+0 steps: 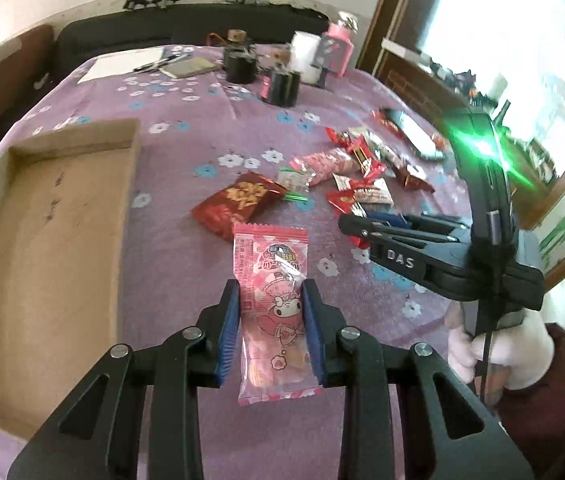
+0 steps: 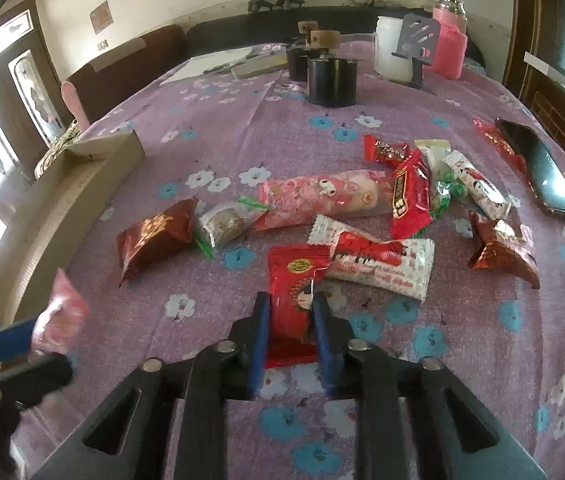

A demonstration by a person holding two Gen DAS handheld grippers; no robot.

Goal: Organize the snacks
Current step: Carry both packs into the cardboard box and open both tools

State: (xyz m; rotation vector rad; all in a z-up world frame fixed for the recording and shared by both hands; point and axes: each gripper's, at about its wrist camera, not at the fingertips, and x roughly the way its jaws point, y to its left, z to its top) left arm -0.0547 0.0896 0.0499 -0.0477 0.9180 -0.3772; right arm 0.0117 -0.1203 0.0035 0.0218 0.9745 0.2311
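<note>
My left gripper (image 1: 270, 292) is shut on a pink cartoon snack packet (image 1: 270, 300), held above the purple flowered cloth (image 1: 186, 200) just right of the shallow cardboard box (image 1: 50, 240). My right gripper (image 2: 291, 304) is shut on a red packet with a doll face (image 2: 296, 304) that lies on the cloth. In the left wrist view the right gripper (image 1: 346, 226) shows from the side among the snacks. In the right wrist view the left gripper's fingers (image 2: 10, 338) and the pink packet (image 2: 60, 314) appear blurred at the lower left.
Several loose snacks lie in a pile (image 2: 362, 208), with a dark red pouch (image 2: 154, 236) nearest the cardboard box (image 2: 62, 216). A phone (image 2: 538, 168) lies at the right. Black holders (image 2: 332, 80), a white jar (image 2: 394, 48) and a pink bottle (image 2: 448, 36) stand at the back.
</note>
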